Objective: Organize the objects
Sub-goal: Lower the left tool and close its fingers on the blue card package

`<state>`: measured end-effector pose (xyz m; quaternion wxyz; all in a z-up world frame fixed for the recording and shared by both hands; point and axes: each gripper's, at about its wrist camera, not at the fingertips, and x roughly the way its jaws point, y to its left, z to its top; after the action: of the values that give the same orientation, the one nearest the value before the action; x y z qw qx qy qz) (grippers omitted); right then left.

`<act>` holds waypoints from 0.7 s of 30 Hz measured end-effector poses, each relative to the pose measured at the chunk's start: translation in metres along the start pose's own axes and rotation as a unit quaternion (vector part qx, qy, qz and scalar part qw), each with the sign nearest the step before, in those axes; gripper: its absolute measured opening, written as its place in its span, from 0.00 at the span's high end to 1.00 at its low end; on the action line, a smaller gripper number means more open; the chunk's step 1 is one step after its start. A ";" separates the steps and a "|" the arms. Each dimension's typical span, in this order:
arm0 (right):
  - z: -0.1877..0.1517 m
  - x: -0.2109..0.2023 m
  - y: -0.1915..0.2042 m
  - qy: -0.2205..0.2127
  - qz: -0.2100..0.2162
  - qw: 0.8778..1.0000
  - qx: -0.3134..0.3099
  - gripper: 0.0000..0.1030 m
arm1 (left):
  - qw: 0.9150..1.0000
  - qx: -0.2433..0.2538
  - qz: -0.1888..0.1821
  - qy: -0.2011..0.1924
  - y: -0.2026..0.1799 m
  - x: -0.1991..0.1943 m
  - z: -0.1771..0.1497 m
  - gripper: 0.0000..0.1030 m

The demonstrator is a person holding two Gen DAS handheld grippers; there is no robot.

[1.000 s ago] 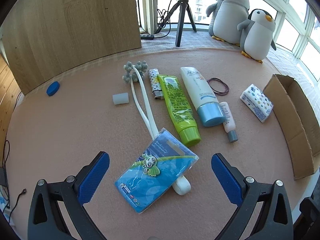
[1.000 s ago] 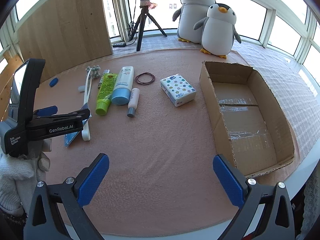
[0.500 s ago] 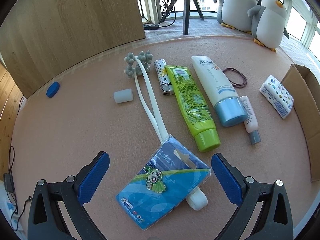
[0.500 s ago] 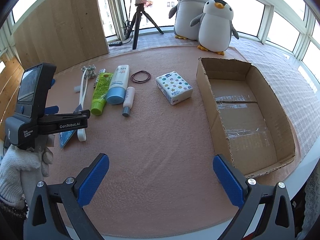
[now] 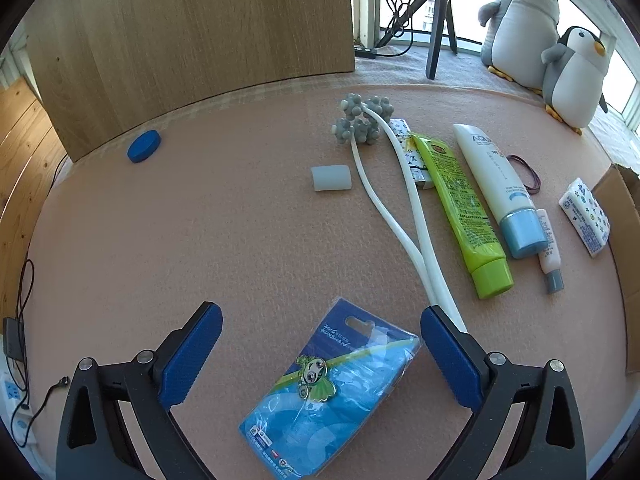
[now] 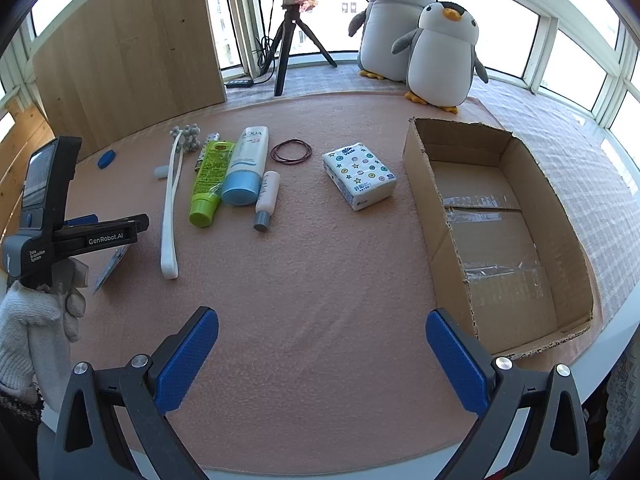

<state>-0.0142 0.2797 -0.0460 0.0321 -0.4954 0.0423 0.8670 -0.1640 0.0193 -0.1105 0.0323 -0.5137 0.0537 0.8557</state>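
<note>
Tabletop (image 6: 320, 320): a pink felt-like surface is spread across the whole work area; the near half, in front of the right gripper, is left bare, so wide room for moving is offered there.
Cardboard box (image 6: 500, 248): it is set open-topped at the right side, close to the tabletop's right and near edges, and nothing is seen inside; it is judged to be the container meant for the loose items.
Item row: the objects are laid side by side left of the box, presumably so that each can be taken singly; the massager (image 5: 400, 208), green tube (image 5: 460, 208), white tube with blue cap (image 5: 500, 192) and small bottle (image 5: 550, 252) lie close together, touching or nearly so.
Tissue pack (image 6: 358, 176): it is placed apart, nearest the box, with clear room on all sides.
Blue card packet (image 5: 332, 392): it lies nearest the left gripper, one corner resting over the massager's handle end.
Left gripper (image 5: 320, 360): it is held low over the packet, jaws wide apart on either side of it and nothing clamped; a grasp of the packet is judged to be the step in hand.
Right gripper (image 6: 322, 356): it is held over bare tabletop, jaws spread and empty.
</note>
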 end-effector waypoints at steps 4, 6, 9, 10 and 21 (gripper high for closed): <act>0.000 0.001 -0.001 0.003 0.002 1.000 0.001 0.01 | 1.000 0.010 -0.014 0.012 0.017 0.001 -0.007 0.02; -0.001 0.002 0.001 0.005 0.003 1.000 0.001 0.01 | 0.999 0.014 -0.017 0.027 0.023 0.005 -0.011 0.02; -0.003 0.003 0.005 0.008 0.006 1.000 -0.005 0.01 | 0.999 -0.002 -0.031 0.034 0.033 0.003 -0.016 0.02; -0.003 0.004 0.007 0.009 0.007 1.000 -0.008 0.01 | 0.998 -0.014 -0.048 0.034 0.037 0.000 -0.018 0.02; -0.007 0.004 0.014 0.013 0.011 1.000 -0.013 0.01 | 0.996 0.011 -0.075 0.039 0.059 -0.012 -0.043 0.02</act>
<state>-0.0111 0.2653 -0.0524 0.0155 -0.5061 0.0370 0.8615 -0.1266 -0.0442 -0.1165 0.0998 -0.5487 0.0263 0.8296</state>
